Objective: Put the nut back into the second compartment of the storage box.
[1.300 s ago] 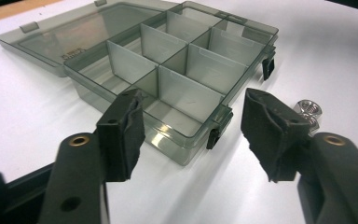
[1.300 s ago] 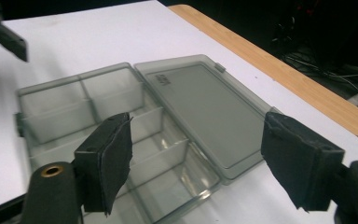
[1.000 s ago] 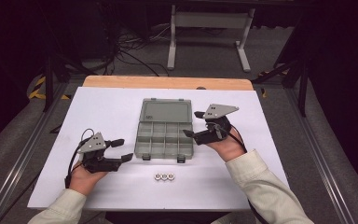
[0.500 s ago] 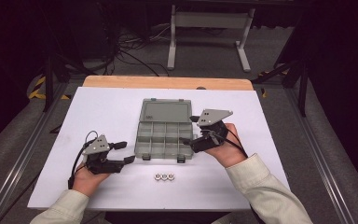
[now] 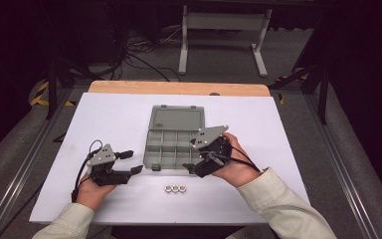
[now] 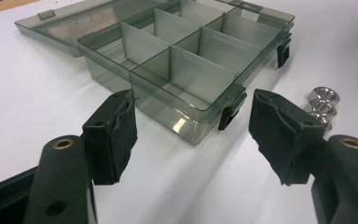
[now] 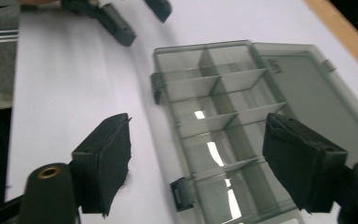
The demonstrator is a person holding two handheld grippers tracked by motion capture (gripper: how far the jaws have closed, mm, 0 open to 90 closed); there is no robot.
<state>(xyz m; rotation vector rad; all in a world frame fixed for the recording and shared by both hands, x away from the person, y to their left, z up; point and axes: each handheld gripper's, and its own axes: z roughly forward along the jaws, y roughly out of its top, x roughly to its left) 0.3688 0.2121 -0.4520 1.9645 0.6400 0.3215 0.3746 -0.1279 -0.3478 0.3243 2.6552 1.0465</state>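
Surface: white bench (image 5: 278, 124) with a wooden strip along its far edge; dark floor, cables and a metal stand behind.
Left gripper (image 5: 129, 162): rests on the bench near the front-left, held low and level in the left hand (image 5: 93, 191), jaws spread with nothing between them, aimed at the box's front-left corner.
Organizer box (image 5: 171, 149): translucent grey, at the bench centre, lid (image 5: 175, 119) folded back flat toward the far edge; the compartments look empty.
Nuts (image 5: 175, 188): three metal nuts in a row, just in front of the box near the front edge, untouched.
Right gripper (image 5: 191, 170): at the box's front-right corner, tilted down and toward the bench's left edge in the right hand (image 5: 236, 167); jaws have just been closing a little, yet stand apart and grasp nothing.
Progress: judged early; box stands open, while loading the nuts into a compartment appears left to do.
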